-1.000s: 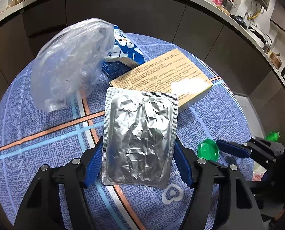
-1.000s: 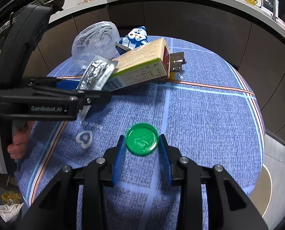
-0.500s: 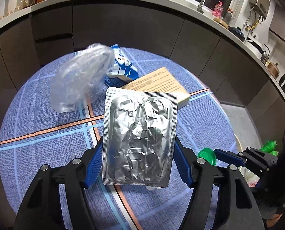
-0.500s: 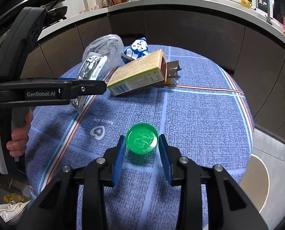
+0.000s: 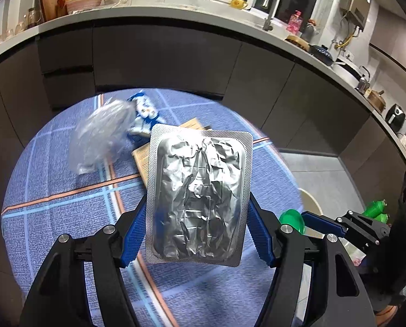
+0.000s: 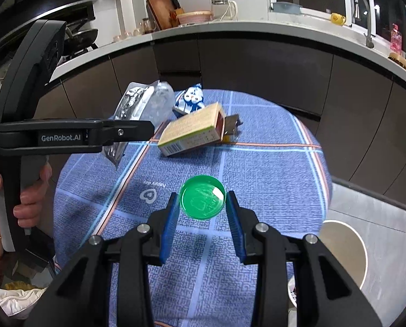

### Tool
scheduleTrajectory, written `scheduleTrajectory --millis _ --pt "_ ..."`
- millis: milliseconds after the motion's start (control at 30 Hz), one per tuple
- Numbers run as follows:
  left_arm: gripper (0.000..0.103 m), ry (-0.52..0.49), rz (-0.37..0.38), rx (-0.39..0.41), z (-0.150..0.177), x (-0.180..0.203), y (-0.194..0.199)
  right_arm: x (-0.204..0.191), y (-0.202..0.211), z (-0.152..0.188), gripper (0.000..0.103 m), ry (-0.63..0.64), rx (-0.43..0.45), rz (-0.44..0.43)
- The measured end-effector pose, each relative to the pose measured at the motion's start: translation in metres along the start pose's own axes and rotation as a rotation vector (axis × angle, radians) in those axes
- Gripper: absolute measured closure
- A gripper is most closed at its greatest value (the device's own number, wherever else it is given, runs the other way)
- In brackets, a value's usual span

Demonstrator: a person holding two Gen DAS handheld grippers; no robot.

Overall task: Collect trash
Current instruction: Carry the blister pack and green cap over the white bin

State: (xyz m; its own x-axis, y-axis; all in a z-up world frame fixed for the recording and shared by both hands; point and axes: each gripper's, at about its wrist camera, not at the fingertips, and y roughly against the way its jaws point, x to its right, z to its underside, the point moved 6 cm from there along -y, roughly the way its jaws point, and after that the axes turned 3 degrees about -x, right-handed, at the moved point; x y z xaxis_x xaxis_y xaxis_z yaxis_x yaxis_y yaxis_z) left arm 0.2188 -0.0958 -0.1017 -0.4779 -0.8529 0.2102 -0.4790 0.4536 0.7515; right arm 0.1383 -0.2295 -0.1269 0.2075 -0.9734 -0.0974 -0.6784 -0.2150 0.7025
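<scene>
My left gripper [image 5: 196, 226] is shut on a silver foil blister pack [image 5: 198, 196] and holds it upright, well above the round blue table [image 5: 61, 190]. It also shows in the right wrist view [image 6: 126, 114], held by the left gripper [image 6: 137, 130] at the left. My right gripper [image 6: 203, 212] is shut on a green bottle cap [image 6: 203, 200] above the table's near side; the cap shows in the left wrist view [image 5: 291, 219] too. On the table lie a yellow cardboard box [image 6: 192, 132], a clear plastic bag [image 5: 102, 136] and a blue-white wrapper [image 6: 190, 99].
A white round bin [image 6: 347, 253] stands on the grey floor right of the table. A dark curved kitchen counter [image 6: 257, 54] runs behind the table. A small metal clip [image 6: 231, 125] lies at the box's right end. A green bottle [image 5: 376, 208] shows far right.
Both grippers have lifted higher and pulled back from the table with their loads; the table and its trash look smaller and farther. The white bin has come into view at the right.
</scene>
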Motion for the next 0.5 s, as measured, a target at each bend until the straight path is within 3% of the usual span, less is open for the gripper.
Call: scheduleTrajectory --millis 500 --pt "0.039 -0.083 0.087 0.045 -0.019 0.068 0.028 0.023 0.052 0.005 0.067 -0.020 0.075 0.055"
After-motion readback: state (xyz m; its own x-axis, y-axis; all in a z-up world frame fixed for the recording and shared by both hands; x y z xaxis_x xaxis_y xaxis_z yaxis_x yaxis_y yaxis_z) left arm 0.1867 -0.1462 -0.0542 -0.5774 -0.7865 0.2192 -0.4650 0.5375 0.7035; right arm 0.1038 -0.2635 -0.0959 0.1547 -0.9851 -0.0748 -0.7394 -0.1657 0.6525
